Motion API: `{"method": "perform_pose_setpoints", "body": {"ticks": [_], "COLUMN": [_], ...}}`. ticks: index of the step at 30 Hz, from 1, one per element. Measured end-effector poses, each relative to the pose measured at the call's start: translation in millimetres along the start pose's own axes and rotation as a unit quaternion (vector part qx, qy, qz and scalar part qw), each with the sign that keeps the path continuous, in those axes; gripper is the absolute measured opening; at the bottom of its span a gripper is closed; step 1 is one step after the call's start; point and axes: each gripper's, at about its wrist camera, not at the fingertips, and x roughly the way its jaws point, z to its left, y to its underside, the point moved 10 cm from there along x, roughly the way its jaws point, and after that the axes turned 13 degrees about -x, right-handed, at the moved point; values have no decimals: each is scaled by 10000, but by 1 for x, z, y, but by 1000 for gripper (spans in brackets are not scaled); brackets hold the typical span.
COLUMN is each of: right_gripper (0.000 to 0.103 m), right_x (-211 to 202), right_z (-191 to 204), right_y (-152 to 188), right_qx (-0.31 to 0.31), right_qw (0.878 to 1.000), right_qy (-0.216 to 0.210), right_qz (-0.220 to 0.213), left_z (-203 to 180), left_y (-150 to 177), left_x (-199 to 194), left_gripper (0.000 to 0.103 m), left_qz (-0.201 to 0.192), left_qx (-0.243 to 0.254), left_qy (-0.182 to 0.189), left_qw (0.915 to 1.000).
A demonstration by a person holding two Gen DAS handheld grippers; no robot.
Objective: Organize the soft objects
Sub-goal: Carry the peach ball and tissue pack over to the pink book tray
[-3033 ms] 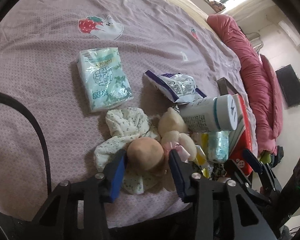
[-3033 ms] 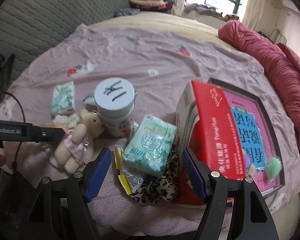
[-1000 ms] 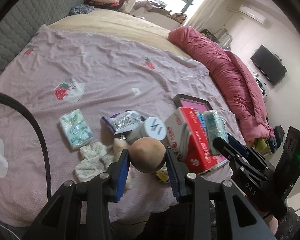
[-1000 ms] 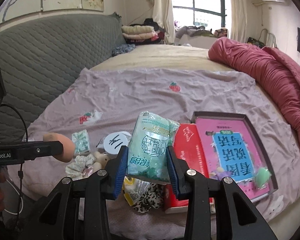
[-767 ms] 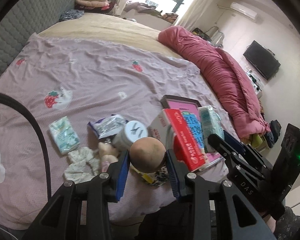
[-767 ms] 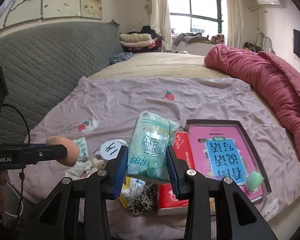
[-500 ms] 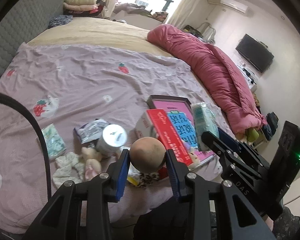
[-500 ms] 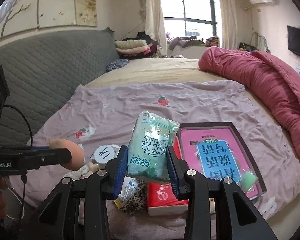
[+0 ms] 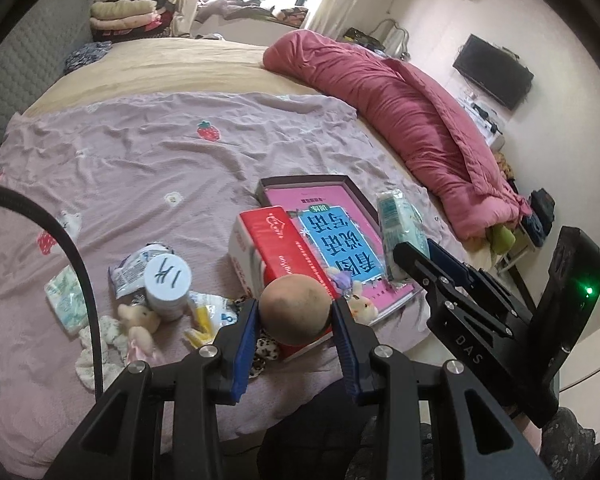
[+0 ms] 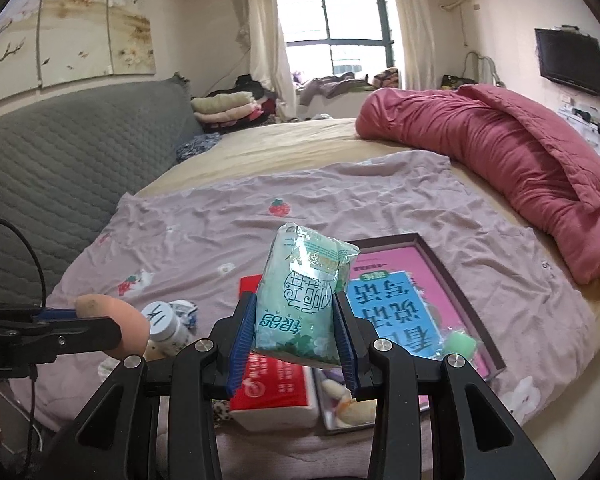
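My left gripper [image 9: 294, 314] is shut on a peach makeup sponge [image 9: 294, 308], held high above the bed; the sponge also shows in the right wrist view [image 10: 114, 330]. My right gripper [image 10: 296, 320] is shut on a green tissue pack [image 10: 304, 292], lifted above the shallow box [image 10: 464, 280] with the pink and blue book; the pack also shows in the left wrist view [image 9: 400, 228]. A small plush bear [image 9: 138, 322], a floral scrunchie [image 9: 94, 350] and a second tissue pack [image 9: 66, 296] lie on the bedsheet at the left.
A red carton [image 9: 276, 248] stands beside the box. A white jar [image 9: 168, 284], a purple snack bag [image 9: 132, 268] and a leopard scrunchie [image 9: 266, 348] lie near it. A green sponge [image 10: 460, 342] and small plush toys [image 9: 358, 304] are in the box. A red quilt [image 9: 412, 116] lies at the right.
Both grippers rose and drew back from the bed with their objects, and the views tilted up. Three seconds ago both were open, the left around the sponge, the right over the tissue pack.
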Motion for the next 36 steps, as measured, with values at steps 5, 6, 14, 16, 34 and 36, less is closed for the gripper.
{"method": "perform_pose_setpoints", "body": {"ticks": [5,6,14,16,34,36], "right_gripper": [39,39,39,39,39,39], "right_x": [-2,-2,-10,-13,7,14], "right_z": [-24,-30,-91,-104,-115,-113], "right_y": [7,8,27,30,45,50], "right_qx": [211,254,696,780,468,393], "right_qw": [9997,9995,9954,9943,9972,9974], "right_qy": [139,173,640,722,552,539], "right_qz": [14,13,134,130,189,284], "left_z": [-18,-24,-64,-74,-118,-117], "left_y": [0,-1,-4,-5,-34,-37], "left_x": [12,15,41,48,124,138], "left_gripper": [37,37,37,37,37,37], "left_qz": [109,131,285,317,628,735], "left_qx": [162,199,573,611,841,776], "left_qy": [5,28,109,171,0,-48], "left_qw": [9998,9997,9979,9975,9945,9943]}}
